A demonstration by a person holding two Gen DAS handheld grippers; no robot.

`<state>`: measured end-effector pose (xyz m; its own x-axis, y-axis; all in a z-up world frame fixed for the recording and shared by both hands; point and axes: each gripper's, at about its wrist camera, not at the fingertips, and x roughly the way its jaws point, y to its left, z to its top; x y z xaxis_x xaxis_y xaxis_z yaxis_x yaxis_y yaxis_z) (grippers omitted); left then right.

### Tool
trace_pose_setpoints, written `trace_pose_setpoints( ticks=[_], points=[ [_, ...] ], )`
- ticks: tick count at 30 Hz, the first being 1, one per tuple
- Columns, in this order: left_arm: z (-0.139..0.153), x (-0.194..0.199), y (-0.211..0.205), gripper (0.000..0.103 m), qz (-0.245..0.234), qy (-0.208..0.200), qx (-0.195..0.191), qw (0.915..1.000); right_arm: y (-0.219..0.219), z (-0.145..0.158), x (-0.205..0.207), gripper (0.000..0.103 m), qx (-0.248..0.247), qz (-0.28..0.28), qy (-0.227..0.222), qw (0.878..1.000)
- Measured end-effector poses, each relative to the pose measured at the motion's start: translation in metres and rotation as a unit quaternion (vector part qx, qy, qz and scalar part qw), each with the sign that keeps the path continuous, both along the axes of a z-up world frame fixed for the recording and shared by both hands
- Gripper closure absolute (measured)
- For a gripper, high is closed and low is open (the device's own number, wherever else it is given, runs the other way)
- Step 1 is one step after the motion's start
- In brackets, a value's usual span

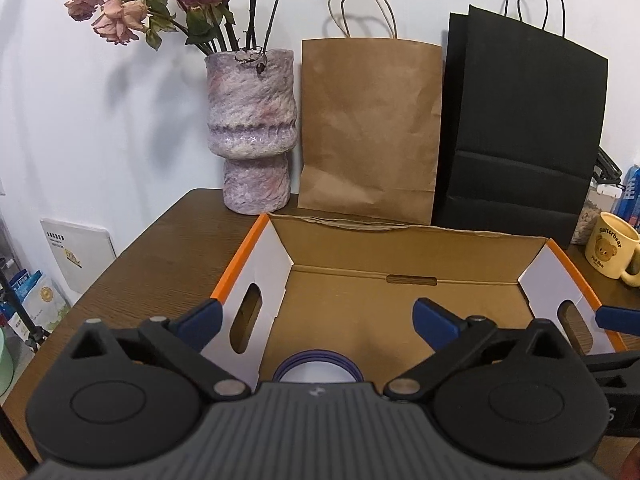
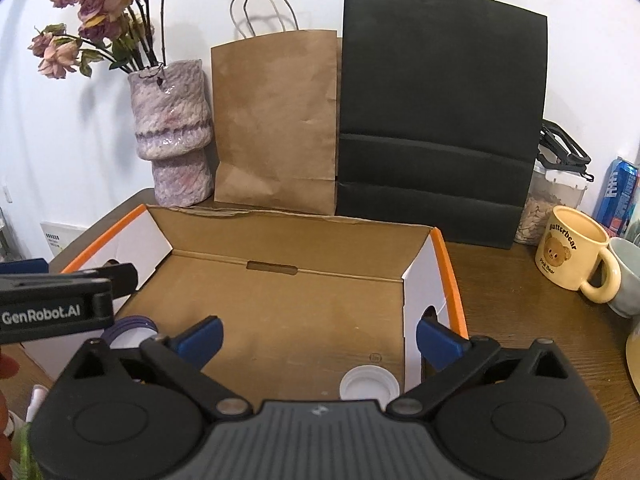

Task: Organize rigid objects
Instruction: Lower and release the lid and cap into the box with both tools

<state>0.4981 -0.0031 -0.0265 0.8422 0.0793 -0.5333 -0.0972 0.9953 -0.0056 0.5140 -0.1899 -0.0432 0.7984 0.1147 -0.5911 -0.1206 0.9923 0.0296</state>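
Both grippers, left (image 1: 316, 316) and right (image 2: 318, 338), gape empty above a cardboard box (image 2: 288, 308); its white lid (image 2: 369, 385) looks light, rigid, best pinched across its rim.

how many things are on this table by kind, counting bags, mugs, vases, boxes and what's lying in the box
Paper bags: 2, a brown bag and a black bag
Mugs: 2, a yellow bear mug and a pale mug behind it
Vases: 1, the flower vase
Boxes: 1, the cardboard box
Round items in the box: 2, a purple ring and a white cap
Total: 8
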Motion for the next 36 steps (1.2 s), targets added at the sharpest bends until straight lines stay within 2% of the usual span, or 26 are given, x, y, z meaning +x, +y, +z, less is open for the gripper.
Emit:
trace_pose_setpoints(
  ticks=[21, 36],
  points=[
    [0.012, -0.017, 0.003, 0.000, 0.001, -0.019, -0.011, 0.9998, -0.002, 0.010, -0.019, 0.000, 0.002, -0.001, -0.017, 1.000],
    [0.028, -0.061, 0.007, 0.000, 0.004, -0.042, -0.012, 0.9990, -0.013, 0.028, -0.068, 0.000, 0.018, 0.002, -0.050, 0.999]
  ],
)
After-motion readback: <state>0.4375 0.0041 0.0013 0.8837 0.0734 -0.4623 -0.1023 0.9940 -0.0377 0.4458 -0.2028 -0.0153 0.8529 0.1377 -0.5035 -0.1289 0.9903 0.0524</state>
